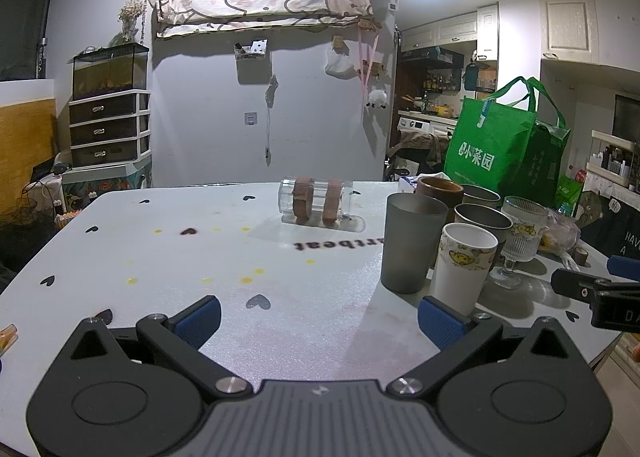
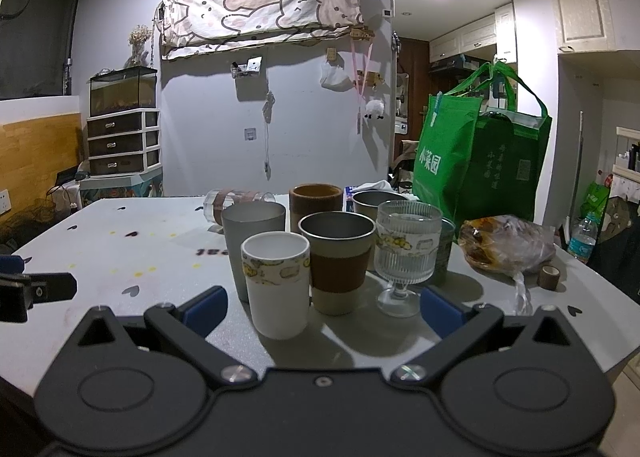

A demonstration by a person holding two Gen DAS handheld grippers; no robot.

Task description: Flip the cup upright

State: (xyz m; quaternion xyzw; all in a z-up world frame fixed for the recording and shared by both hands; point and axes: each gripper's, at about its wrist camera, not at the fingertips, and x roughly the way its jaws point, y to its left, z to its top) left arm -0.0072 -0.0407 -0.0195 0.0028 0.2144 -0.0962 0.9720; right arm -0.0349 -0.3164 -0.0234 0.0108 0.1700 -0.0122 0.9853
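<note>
The clear cup (image 1: 316, 201) lies on its side at the far part of the table (image 1: 200, 257), with two brown bands around it. It is well apart from both grippers. In the right wrist view the cup (image 2: 236, 203) is half hidden behind the grey cup (image 2: 252, 245), so only its upper side shows.

The left gripper (image 1: 318, 323) is released, with the blue pads wide apart and nothing between them. The right gripper (image 2: 324, 309) is also spread wide; the paper cup (image 2: 278, 289) stands just in front of its gap, but the pads do not touch it.

On the green bag (image 1: 492, 141) white Chinese characters read "小菜园", with a small logo before them. The black print on the table (image 1: 336, 244) is upside down and partly covered by the cups; I can read only "rtbeat". At the right edge of the left view a dark thing (image 1: 624, 229) carries white letters "HAV" and "A", the rest cut off. The paper cup has a yellow cartoon band, and the glass goblet (image 2: 408, 253) has a similar one; any words on them are too small to read.
</note>
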